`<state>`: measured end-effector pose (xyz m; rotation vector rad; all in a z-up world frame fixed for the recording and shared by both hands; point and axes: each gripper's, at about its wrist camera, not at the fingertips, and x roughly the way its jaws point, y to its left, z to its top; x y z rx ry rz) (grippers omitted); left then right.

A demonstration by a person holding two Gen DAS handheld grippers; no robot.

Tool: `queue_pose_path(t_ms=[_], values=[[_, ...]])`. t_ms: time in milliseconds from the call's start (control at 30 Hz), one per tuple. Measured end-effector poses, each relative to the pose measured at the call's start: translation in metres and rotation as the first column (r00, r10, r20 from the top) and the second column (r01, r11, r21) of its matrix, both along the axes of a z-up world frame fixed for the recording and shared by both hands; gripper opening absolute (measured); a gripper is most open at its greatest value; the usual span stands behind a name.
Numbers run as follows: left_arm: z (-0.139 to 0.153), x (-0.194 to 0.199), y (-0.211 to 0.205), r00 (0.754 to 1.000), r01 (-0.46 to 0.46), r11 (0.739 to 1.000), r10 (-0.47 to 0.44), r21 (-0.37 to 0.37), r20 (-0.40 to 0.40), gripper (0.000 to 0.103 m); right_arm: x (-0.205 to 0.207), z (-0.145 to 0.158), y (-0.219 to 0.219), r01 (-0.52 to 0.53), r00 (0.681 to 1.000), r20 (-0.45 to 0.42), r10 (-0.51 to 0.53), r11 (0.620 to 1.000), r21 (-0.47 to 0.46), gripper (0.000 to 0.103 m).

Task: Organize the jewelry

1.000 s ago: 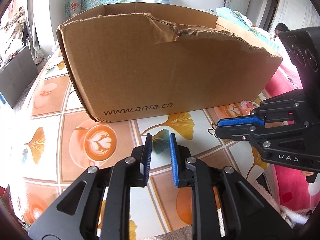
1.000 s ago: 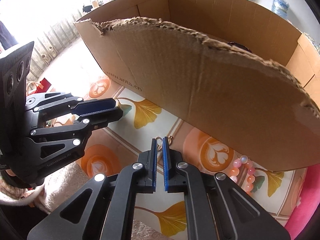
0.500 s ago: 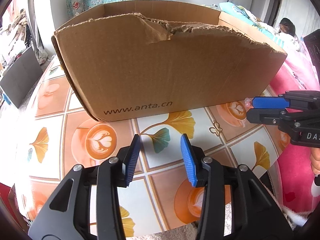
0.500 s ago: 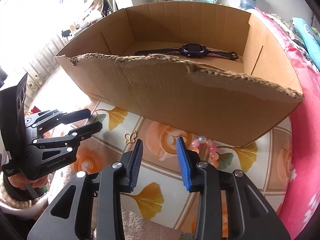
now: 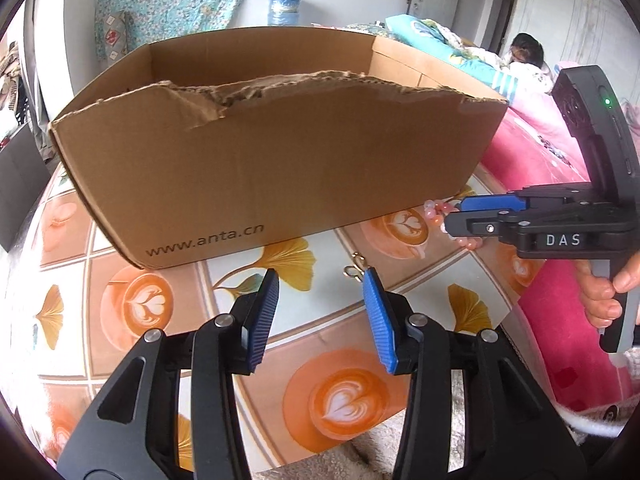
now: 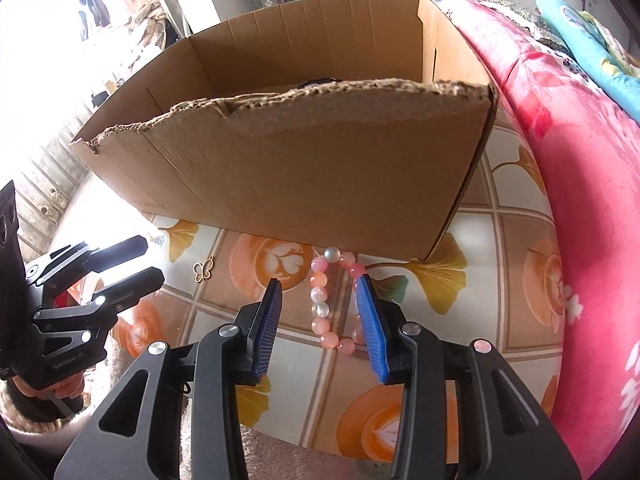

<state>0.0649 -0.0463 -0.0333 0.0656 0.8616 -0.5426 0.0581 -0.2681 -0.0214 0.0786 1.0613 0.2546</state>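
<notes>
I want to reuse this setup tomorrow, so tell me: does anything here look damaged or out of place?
The cardboard box is damaged: its near wall has a ragged, torn top edge, lower than the other walls. Two pieces lie loose on the tablecloth outside it: a pink bead bracelet and a small gold butterfly charm.

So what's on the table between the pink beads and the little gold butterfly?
Nothing: between the bead bracelet and the butterfly charm there's only bare patterned tablecloth. The right wrist view shows it.

Bright daylight, blown-out glare at left edge, strong fisheye bending, sharp focus.
</notes>
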Motion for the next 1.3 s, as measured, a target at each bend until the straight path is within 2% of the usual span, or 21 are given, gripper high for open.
queue_pose_path(t_ms=[133,333,467,767,1000,1033,1300], values=[[-0.003,0.005,-0.014,0.999,0.042,0.999,-0.042,-0.001,-0.013,0.040,0.001,-0.004,-0.004,-0.005,1.000,0.022,0.005,1.000,0.009,0.038],[-0.007,0.005,-0.035,0.996,0.076,0.995,-0.074,0.064,-0.044,0.027,-0.001,-0.004,-0.002,-0.025,0.998,0.051,0.026,1.000,-0.007,0.038],[-0.008,0.005,-0.042,0.996,0.078,0.994,-0.074,0.080,-0.049,0.025,-0.003,-0.008,-0.008,-0.019,0.998,0.054,0.018,1.000,0.021,0.038],[-0.009,0.004,-0.067,0.994,0.110,0.977,-0.112,0.182,0.002,0.015,-0.001,-0.016,-0.024,-0.002,0.999,0.046,-0.002,0.995,0.099,0.038],[-0.008,0.001,-0.071,0.992,0.117,0.972,-0.122,0.205,0.012,0.014,-0.002,-0.019,-0.033,-0.005,0.998,0.056,-0.002,0.992,0.129,0.038],[-0.008,0.000,-0.074,0.991,0.127,0.971,-0.132,0.202,0.009,0.006,-0.002,-0.020,-0.033,-0.005,0.998,0.056,-0.002,0.991,0.132,0.038],[-0.009,0.001,-0.075,0.990,0.136,0.970,-0.140,0.203,0.003,0.006,-0.001,-0.022,-0.037,-0.010,0.998,0.058,0.001,0.988,0.154,0.038]])
